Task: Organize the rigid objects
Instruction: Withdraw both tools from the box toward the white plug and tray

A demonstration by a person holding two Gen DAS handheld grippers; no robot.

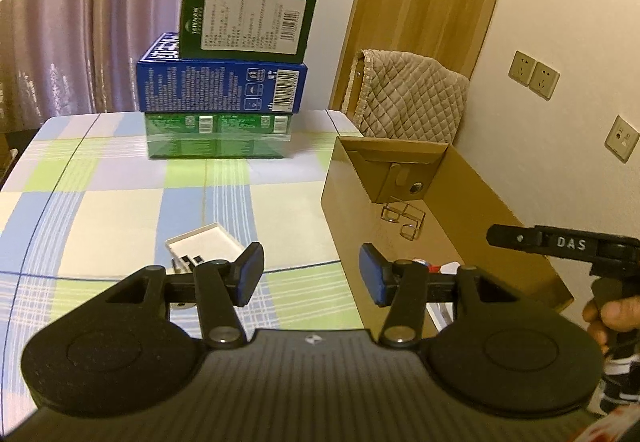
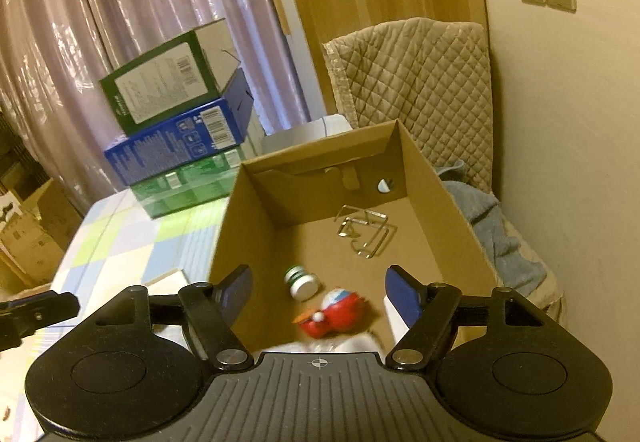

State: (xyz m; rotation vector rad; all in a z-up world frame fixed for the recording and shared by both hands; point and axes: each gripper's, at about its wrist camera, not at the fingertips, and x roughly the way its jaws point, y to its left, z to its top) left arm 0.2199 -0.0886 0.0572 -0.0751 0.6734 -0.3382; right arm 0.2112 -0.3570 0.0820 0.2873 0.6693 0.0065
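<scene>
Three stacked cartons (image 1: 224, 82) stand at the far end of the checked tablecloth (image 1: 100, 202): green on blue on green. Nearer, an open cardboard box (image 2: 256, 226) sits on the table; on its floor lie a clear wire-like holder (image 2: 364, 230), a red and white toy (image 2: 336, 312) and a small green-ringed bottle (image 2: 300, 282). A white tray (image 1: 204, 242) lies on the cloth beside the box. The left gripper (image 1: 310, 274) stands partly apart, holding nothing, above the cloth. The right gripper (image 2: 318, 296), jaws apart and empty, hangs over the box.
</scene>
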